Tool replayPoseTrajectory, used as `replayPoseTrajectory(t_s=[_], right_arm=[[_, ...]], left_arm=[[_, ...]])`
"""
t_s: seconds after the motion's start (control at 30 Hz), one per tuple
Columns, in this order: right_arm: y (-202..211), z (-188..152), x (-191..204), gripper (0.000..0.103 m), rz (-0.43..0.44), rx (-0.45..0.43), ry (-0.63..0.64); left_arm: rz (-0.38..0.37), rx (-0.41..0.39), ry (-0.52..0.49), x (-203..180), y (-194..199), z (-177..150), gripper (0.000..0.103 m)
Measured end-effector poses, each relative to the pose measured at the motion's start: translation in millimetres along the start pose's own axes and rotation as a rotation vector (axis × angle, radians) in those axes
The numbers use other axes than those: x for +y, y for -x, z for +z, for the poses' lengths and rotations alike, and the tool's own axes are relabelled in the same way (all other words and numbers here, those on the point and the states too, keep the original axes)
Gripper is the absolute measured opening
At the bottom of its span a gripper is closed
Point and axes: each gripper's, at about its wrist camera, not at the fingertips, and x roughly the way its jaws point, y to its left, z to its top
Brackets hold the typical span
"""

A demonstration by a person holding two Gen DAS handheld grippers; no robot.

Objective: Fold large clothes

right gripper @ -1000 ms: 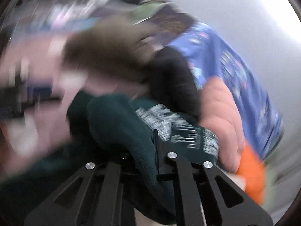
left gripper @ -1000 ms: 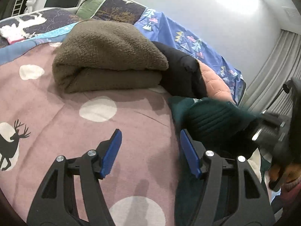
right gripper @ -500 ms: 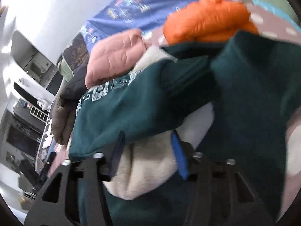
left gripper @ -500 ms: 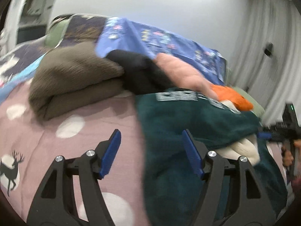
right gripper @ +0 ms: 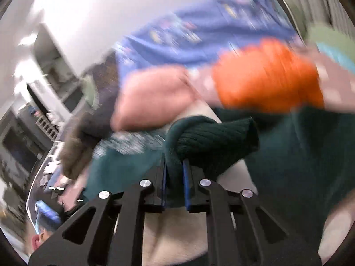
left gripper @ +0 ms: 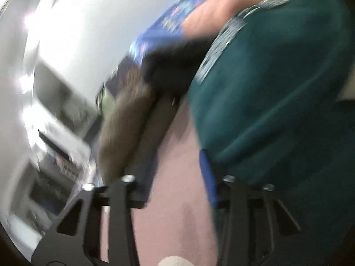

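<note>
A dark green sweatshirt [left gripper: 270, 93] with white lettering lies spread on the pink bedspread [left gripper: 177, 177]; its cream fleece lining [right gripper: 177, 232] shows in the right wrist view. My right gripper [right gripper: 174, 177] is shut on the sweatshirt's ribbed green cuff [right gripper: 213, 141]. My left gripper [left gripper: 175, 177] is open and empty, its right finger [left gripper: 207, 179] at the sweatshirt's left edge, its left finger over the bedspread. Both views are blurred by motion.
Folded clothes sit in a row behind the sweatshirt: a brown fleece [left gripper: 126, 128], a black garment [left gripper: 175, 66], a pink jacket [right gripper: 155, 97] and an orange jacket [right gripper: 268, 75]. A blue patterned pillow [right gripper: 199, 37] leans on the white wall. Shelving stands at the left.
My right gripper has closed on the green cuff, having been open around the fleece lining. My left gripper has swung and tilted, staying open at the sweatshirt's left edge.
</note>
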Motion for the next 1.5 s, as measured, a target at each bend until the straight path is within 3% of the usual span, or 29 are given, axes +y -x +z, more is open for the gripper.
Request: replayPoseTrajectory(t_s=[0.07, 0.13, 0.2, 0.23, 0.27, 0.33, 0.43, 0.5, 0.57, 0.67, 0.7, 0.77, 0.8, 0.83, 0.87, 0.9, 1.0, 1.1, 1.17, 1.2, 1.23, 1.3, 1.43, 1.5], right_arm=[[4, 1, 6, 0.012, -0.032, -0.002, 0.033], [-3, -11, -1, 0.013, -0.124, 0.048, 0.056], [-28, -39, -23, 0.023, -0.280, 0.206, 0.088], [-34, -50, -32, 0.034, -0.299, 0.258, 0.087], [-35, -59, -38, 0.036, -0.277, 0.282, 0.075], [-19, -63, -44, 0.045, -0.243, 0.262, 0.045], [20, -43, -35, 0.046, -0.251, 0.117, 0.049], [43, -22, -18, 0.046, -0.222, -0.011, 0.083], [48, -11, 0, 0.046, -0.179, -0.072, 0.133], [20, -9, 18, 0.045, -0.110, -0.033, 0.192], [9, -13, 15, 0.045, -0.134, -0.002, 0.197], [-34, -32, -1, 0.044, -0.265, 0.119, 0.182], [-56, -45, -17, 0.044, -0.320, 0.195, 0.156], [-70, -61, -36, 0.043, -0.318, 0.210, 0.137], [-67, -70, -37, 0.044, -0.308, 0.145, 0.187], [-65, -71, -32, 0.043, -0.323, 0.139, 0.219], [-61, -70, -18, 0.046, -0.354, 0.137, 0.241], [-61, -68, -21, 0.046, -0.331, 0.136, 0.249], [-45, -61, -26, 0.045, -0.284, 0.120, 0.218], [-35, -58, -26, 0.045, -0.251, 0.093, 0.202], [-21, -52, -26, 0.045, -0.210, 0.051, 0.183], [-6, -45, -28, 0.046, -0.208, 0.017, 0.161], [-45, -60, -64, 0.047, -0.228, 0.201, 0.025], [-42, -66, -64, 0.048, -0.234, 0.168, 0.050]], left_arm=[[-0.040, 0.060, 0.118, 26, -8, -7, 0.033], [-0.021, 0.116, 0.162, 43, -16, -16, 0.031], [-0.032, 0.155, 0.175, 52, -22, -28, 0.030], [-0.060, 0.165, 0.201, 58, -22, -33, 0.030], [-0.102, 0.161, 0.244, 68, -19, -37, 0.030], [-0.153, 0.143, 0.309, 84, -7, -40, 0.030], [-0.243, 0.076, 0.401, 100, 20, -23, 0.029], [-0.342, -0.002, 0.444, 103, 38, -1, 0.029], [-0.461, -0.075, 0.463, 96, 51, 30, 0.029], [-0.596, -0.125, 0.467, 66, 56, 72, 0.031], [-0.645, -0.117, 0.473, 53, 51, 83, 0.034], [-0.703, -0.065, 0.461, 21, 36, 95, 0.046], [-0.685, -0.016, 0.418, -1, 24, 95, 0.059], [-0.664, 0.041, 0.365, -22, 11, 90, 0.066], [-0.655, 0.080, 0.297, -48, -5, 79, 0.068], [-0.651, 0.041, 0.308, -51, -5, 71, 0.068], [-0.687, 0.073, 0.349, -37, -4, 71, 0.073], [-0.698, 0.072, 0.378, -32, -6, 69, 0.073], [-0.687, 0.074, 0.400, -26, 3, 74, 0.064], [-0.704, 0.062, 0.412, -22, 11, 77, 0.053], [-0.736, 0.030, 0.424, -17, 24, 83, 0.050], [-0.767, -0.036, 0.418, -14, 41, 98, 0.049], [-0.838, -0.138, 0.360, -31, 73, 143, 0.051], [-0.858, -0.134, 0.322, -60, 73, 156, 0.054]])
